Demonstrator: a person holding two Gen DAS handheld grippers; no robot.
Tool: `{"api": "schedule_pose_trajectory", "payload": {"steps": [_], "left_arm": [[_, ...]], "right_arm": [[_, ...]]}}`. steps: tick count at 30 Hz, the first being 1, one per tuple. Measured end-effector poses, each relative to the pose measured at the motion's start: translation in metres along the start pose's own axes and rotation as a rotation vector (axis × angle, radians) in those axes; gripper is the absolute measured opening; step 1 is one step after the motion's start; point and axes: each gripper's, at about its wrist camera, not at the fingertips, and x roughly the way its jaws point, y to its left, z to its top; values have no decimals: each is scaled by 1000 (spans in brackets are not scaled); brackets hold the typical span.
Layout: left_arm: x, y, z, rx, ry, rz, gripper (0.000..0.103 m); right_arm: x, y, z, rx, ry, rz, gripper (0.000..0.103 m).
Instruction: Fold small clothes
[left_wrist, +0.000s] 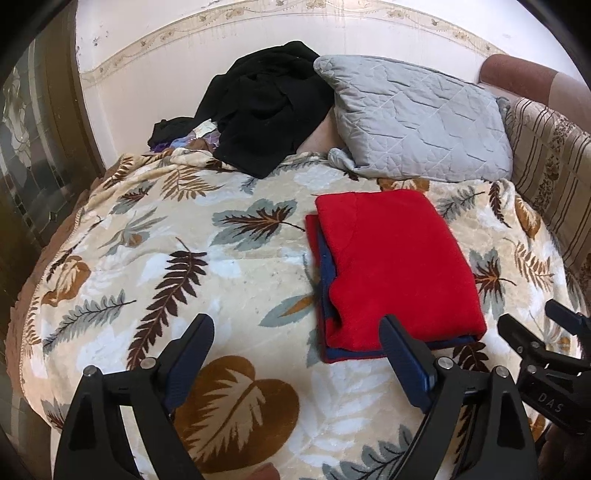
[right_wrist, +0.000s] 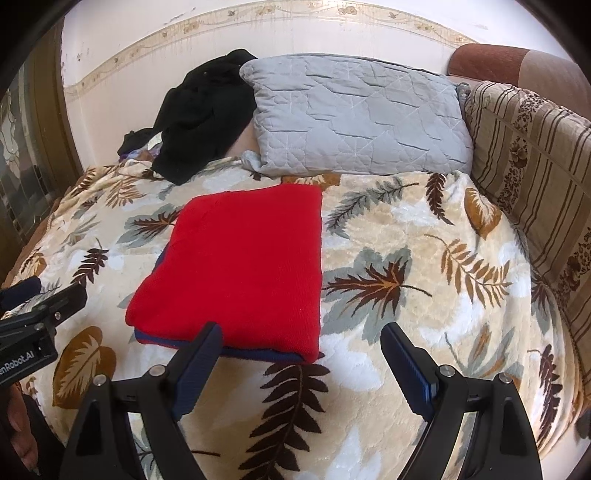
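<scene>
A red garment with blue trim (left_wrist: 395, 266) lies folded into a flat rectangle on the leaf-patterned blanket (left_wrist: 229, 266); it also shows in the right wrist view (right_wrist: 240, 266). My left gripper (left_wrist: 297, 332) is open and empty, held just before the garment's near left corner. My right gripper (right_wrist: 301, 341) is open and empty, held over the garment's near right corner. The right gripper also shows at the right edge of the left wrist view (left_wrist: 546, 325), and the left gripper at the left edge of the right wrist view (right_wrist: 40, 295).
A heap of black clothes (left_wrist: 266, 107) and a grey quilted pillow (left_wrist: 417, 118) lie at the head of the bed against the wall. A striped cushion (right_wrist: 532, 162) lines the right side. A door (left_wrist: 29, 147) stands at the left.
</scene>
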Motion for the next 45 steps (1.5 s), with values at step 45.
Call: {"api": "schedule_pose_trajectory", "payload": {"steps": [45], "left_arm": [[19,-5,9,-2,16,-13,91]], "right_arm": [[9,18,14,-51,27,12,90]]}}
